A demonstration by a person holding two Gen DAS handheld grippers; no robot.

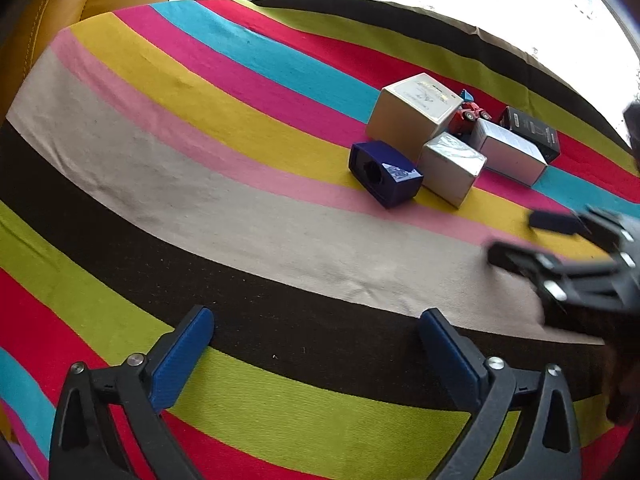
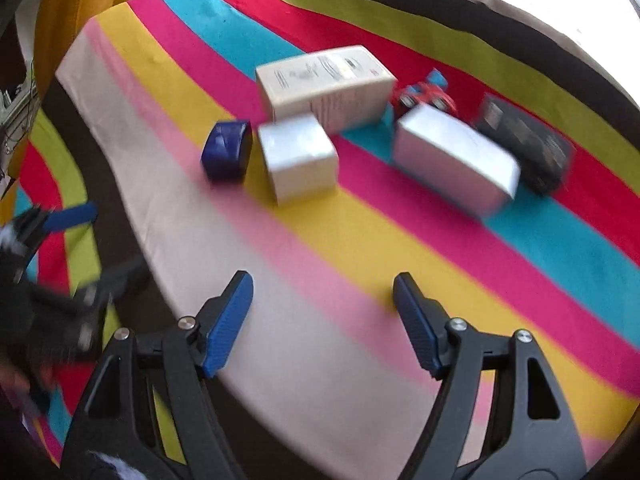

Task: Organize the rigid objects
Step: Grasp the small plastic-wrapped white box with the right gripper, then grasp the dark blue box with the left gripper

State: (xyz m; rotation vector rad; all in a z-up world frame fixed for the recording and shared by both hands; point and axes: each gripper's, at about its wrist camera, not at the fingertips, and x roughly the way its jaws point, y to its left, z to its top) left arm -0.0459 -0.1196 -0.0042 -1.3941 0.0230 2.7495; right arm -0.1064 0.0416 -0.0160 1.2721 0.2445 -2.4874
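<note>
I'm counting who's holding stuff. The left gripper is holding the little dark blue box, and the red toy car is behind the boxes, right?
Not quite. In the left wrist view the left gripper is open and empty; the dark blue box lies on the striped cloth. The red toy car is indeed behind the boxes.

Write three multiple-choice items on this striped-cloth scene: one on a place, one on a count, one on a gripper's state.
1. The dark blue box lies:
A. on top of the cream box
B. beside the small silver box
C. between gripper fingers

2. Silver boxes on the cloth:
A. two
B. four
C. none

3. The left gripper is:
A. shut on a box
B. shut on nothing
C. open, nothing between its fingers

Answers: 1 B, the two sit side by side; 2 A, the small one and the long silver box; 3 C, only cloth shows between the wide-apart pads.
</note>
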